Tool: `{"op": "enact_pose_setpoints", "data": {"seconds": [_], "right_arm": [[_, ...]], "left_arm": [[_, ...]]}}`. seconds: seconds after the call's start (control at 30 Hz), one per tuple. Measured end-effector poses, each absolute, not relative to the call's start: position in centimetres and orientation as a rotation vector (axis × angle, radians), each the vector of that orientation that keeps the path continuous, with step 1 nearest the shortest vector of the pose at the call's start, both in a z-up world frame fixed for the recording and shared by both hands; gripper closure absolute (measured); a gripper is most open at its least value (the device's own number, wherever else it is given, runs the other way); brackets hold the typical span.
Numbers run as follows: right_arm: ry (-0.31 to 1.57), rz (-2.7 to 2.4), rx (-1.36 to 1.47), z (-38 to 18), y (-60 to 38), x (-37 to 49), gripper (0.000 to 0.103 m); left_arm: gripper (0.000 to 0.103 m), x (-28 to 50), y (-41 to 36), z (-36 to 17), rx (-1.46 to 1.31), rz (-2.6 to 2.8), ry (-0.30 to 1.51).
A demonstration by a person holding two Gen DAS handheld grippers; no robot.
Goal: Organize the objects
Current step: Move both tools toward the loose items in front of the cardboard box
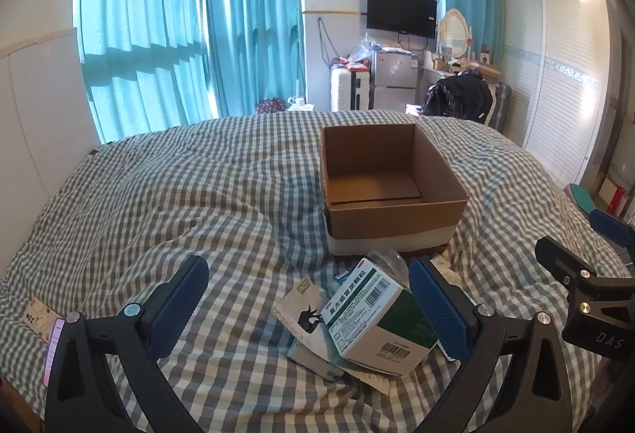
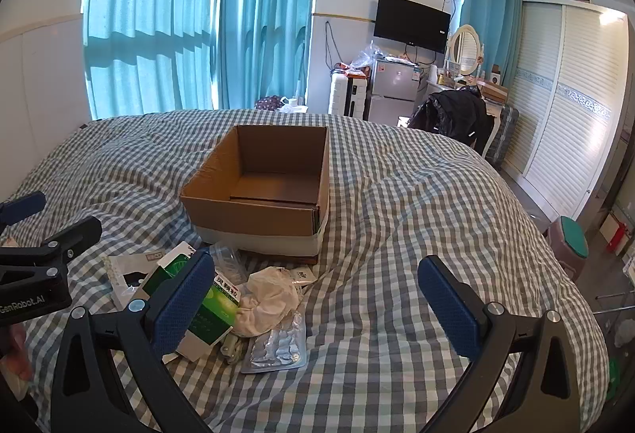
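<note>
Left wrist view: the left gripper hangs spread wide over the checked bedspread, holding nothing, with the green-and-white medicine box lying tilted on a small heap of packets just inside its right-hand finger. The open cardboard box sits just beyond the heap and looks empty — the likely place for everything. To take the medicine box well, I would shift the gripper right until the carton is centred between the 2 pads, then close across its narrow faces; it is light card and should not be squeezed hard.

Right wrist view: the right gripper is also wide apart and empty, over bare bedspread to the right of the clutter. The medicine box lies partly behind its left finger, touching a crumpled white tissue, with a foil blister pack just beside — flat and slippery, probably the hardest pick. The cardboard box stands just behind the heap.
</note>
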State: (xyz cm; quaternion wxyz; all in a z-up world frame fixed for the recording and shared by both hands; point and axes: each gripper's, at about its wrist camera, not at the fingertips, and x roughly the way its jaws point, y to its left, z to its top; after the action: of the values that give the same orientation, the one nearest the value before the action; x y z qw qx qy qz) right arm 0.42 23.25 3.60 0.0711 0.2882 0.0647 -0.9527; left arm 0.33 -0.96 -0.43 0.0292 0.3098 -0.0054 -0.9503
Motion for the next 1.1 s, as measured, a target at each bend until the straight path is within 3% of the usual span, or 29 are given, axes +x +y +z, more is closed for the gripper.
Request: {"op": "enact_pose_setpoints", "data": {"seconds": [1.1], "right_arm": [[0.204,-2.817,0.836,5.1,21.3,1.8,0.000]], "left_arm": [[0.001,1.9,-2.8,0.8,0.918,-2.952,0.035]]}}
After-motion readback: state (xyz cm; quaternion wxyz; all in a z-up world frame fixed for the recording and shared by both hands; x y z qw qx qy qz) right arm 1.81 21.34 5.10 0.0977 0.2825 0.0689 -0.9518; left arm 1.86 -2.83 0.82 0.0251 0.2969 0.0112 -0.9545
